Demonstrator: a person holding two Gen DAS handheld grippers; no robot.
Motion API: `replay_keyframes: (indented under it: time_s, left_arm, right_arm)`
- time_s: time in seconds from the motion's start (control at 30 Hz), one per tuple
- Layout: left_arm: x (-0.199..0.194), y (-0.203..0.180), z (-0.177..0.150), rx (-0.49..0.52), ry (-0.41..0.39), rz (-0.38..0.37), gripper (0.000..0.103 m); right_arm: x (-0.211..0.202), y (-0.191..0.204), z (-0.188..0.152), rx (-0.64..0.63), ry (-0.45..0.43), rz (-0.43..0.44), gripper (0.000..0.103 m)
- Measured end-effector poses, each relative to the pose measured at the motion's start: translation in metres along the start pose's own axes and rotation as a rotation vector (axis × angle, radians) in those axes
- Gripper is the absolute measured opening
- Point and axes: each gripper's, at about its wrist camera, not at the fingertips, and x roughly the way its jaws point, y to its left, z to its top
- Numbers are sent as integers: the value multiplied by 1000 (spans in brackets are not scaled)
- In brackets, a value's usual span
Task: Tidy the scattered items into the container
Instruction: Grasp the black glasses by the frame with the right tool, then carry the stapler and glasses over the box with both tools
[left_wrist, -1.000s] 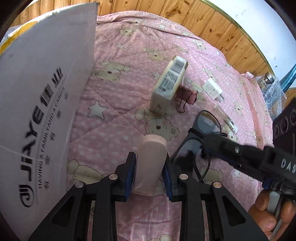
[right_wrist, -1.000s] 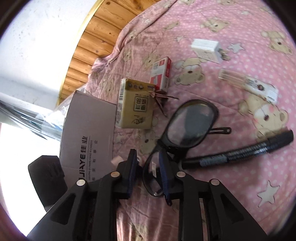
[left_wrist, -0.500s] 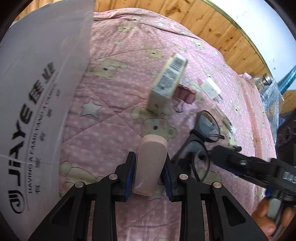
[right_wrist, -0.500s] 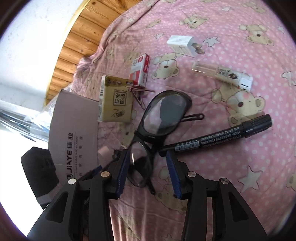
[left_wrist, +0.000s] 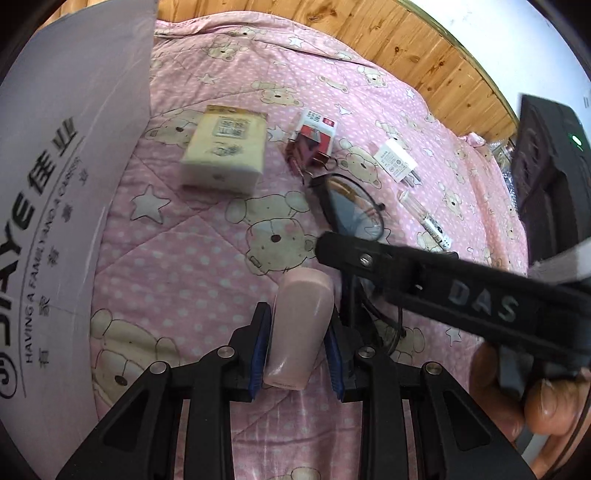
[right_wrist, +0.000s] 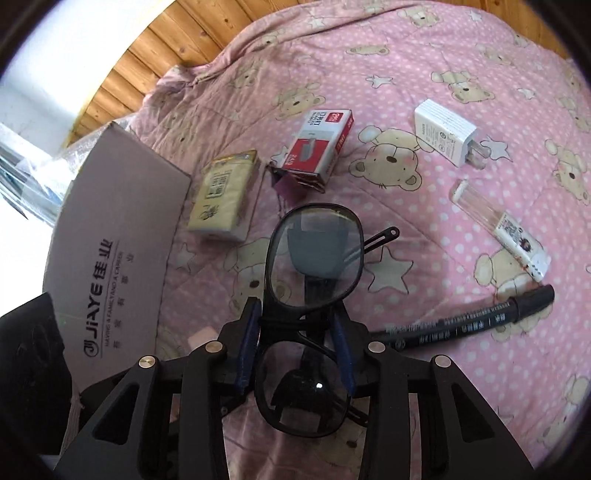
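We pinch a pink eraser (left_wrist: 301, 325) in the left hand-held gripper (left_wrist: 297, 328) and glasses (right_wrist: 306, 295) at the bridge in the right hand-held gripper (right_wrist: 297, 347), both above the bed (right_wrist: 424, 66), likely bound for the box (left_wrist: 70, 177) at left, saving a trip.

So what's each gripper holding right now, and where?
Left gripper: the pink eraser, clamped across its sides. Right gripper: the black glasses, by the bridge.

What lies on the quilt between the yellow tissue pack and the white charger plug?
The red-and-white staple box, with a dark binder clip at its near end, lies between the tissue pack and the charger plug; the right wrist view shows it best.
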Motion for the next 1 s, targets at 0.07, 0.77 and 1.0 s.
replay_keyframes:
  time_s: [0.07,0.77,1.0]
  left_arm:
    - [-4,3,-1,-9,-3,0,30]
    - [-106,-8,-15,6,-180,-58,30]
    - [-144,-12,-25,3,-237,-64,30]
  right_arm:
    - [-10,-1,-7,18,-18,12,39]
    - [-106,52,-46,-25,-165,35,39]
    - [-127,76,-65,-57,-198,35,39]
